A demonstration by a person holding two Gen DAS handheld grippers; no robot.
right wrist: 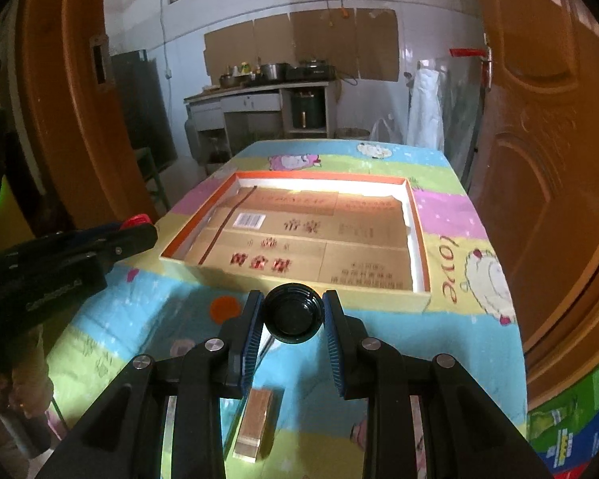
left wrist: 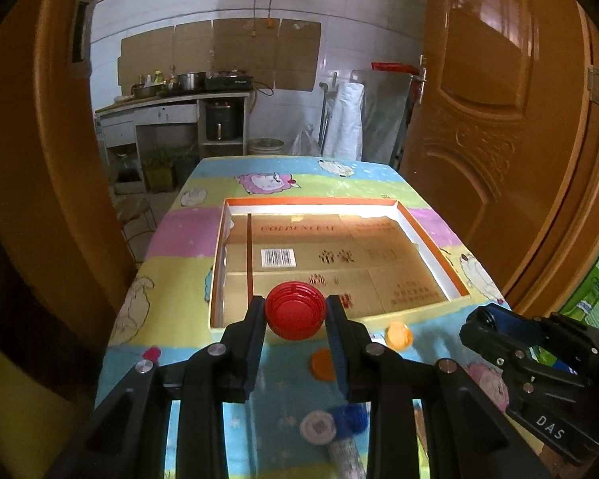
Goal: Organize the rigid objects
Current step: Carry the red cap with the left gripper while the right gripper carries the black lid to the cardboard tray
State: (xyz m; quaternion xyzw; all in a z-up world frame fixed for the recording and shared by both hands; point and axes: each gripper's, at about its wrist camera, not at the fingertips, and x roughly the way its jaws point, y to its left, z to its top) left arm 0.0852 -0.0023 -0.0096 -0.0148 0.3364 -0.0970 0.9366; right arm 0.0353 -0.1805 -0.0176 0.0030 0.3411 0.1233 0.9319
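Red ribbed bottle cap (left wrist: 294, 310) pinched between the left hand-held gripper's (left wrist: 295, 313) fingers, hollow side toward the camera, black cap (right wrist: 293, 313) likewise in the right hand-held gripper (right wrist: 293, 315) — both just short of the shallow cardboard-lined tray (left wrist: 435, 239), orange cap (left wrist: 322, 363), yellow cap (left wrist: 397, 334) and blue cap (left wrist: 349, 417) loose on the counter (left wrist: 171, 319).

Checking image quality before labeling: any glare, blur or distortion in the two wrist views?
Left wrist: heavy fisheye bending at the doors, window blown out, red cap sharp in the left gripper, near caps under it blurred. Right wrist: same bending, bright glare strip on the box's far inner wall, black cap dark, little detail.
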